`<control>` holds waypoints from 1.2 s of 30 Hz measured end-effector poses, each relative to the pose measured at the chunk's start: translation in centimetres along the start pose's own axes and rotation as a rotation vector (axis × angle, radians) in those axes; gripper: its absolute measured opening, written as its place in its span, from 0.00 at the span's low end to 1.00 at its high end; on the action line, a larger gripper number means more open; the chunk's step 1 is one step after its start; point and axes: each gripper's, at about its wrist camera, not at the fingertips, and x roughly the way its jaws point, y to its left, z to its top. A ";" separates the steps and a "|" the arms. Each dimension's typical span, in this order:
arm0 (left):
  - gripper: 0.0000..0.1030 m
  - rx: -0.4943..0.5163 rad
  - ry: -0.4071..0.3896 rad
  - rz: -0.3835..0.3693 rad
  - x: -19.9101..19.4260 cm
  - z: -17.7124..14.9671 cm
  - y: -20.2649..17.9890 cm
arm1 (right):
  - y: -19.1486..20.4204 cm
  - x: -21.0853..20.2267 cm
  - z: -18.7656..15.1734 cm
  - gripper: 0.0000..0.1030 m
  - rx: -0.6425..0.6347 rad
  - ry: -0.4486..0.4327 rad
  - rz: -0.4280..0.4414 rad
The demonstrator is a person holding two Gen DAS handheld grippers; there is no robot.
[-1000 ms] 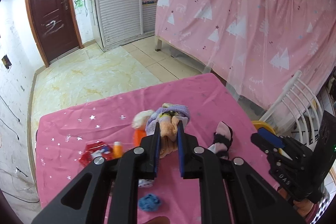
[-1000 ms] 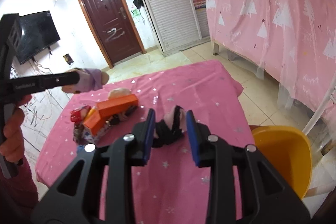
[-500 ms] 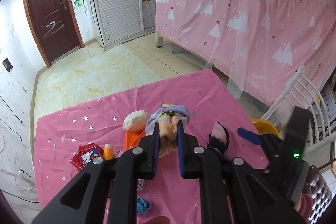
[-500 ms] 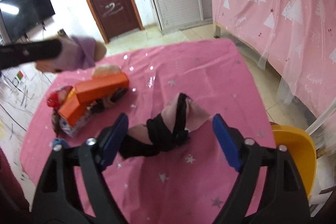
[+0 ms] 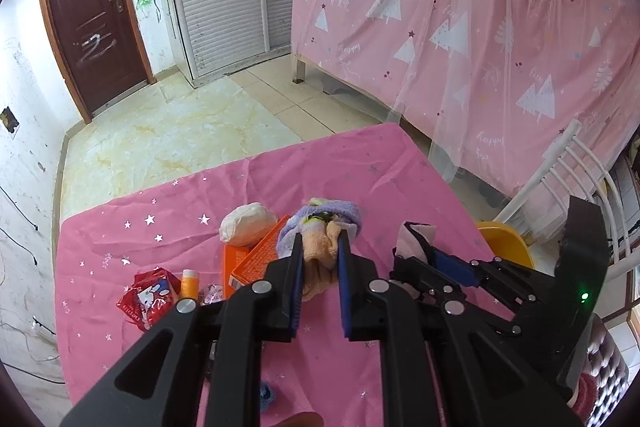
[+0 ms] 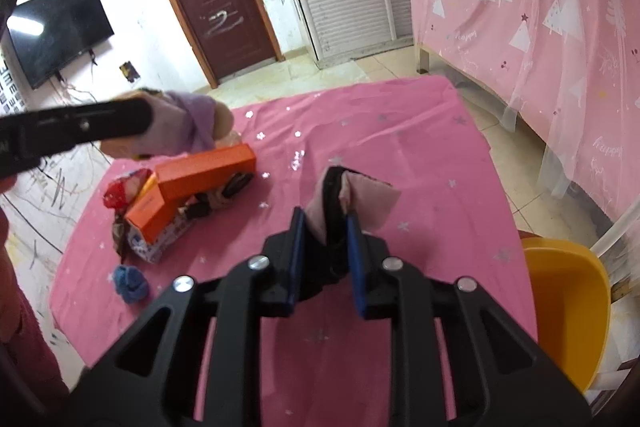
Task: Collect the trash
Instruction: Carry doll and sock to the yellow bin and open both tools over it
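On hand, pink-clothed desk point(image 6: 420, 131), yellow bin point(image 6: 568, 303) at its right edge, my right gripper point(image 6: 326, 227) just clamped on the black-and-pink sock point(image 6: 360, 199), my left gripper point(image 5: 320, 251) pinching the purple-and-peach sock point(image 5: 320, 227): lift clear before swinging binward.

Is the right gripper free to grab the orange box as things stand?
Probably not: the right gripper has just closed on the pink-and-black sock, so it is occupied; the orange box lies off to its left.

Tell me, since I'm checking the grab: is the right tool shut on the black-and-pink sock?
Shut on it: the right tool pads pinch the black-and-pink sock.
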 end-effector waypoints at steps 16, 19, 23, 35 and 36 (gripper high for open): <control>0.08 0.060 0.021 -0.068 0.5 -0.1 -4.9 | -6.2 -7.5 -0.2 0.18 0.064 -0.151 -0.125; 0.08 0.080 0.036 -0.098 1.1 -0.1 -6.9 | -8.5 -8.7 -0.8 0.18 0.090 -0.167 -0.169; 0.07 0.094 0.064 -0.163 1.9 -0.1 -9.5 | -10.7 -9.5 -2.0 0.18 0.125 -0.173 -0.199; 0.08 0.159 0.163 -0.268 6.4 -0.6 -19.4 | -17.9 -9.8 -5.6 0.19 0.223 -0.124 -0.234; 0.08 0.164 0.171 -0.268 6.9 -0.8 -20.2 | -18.4 -9.9 -5.7 0.19 0.234 -0.122 -0.235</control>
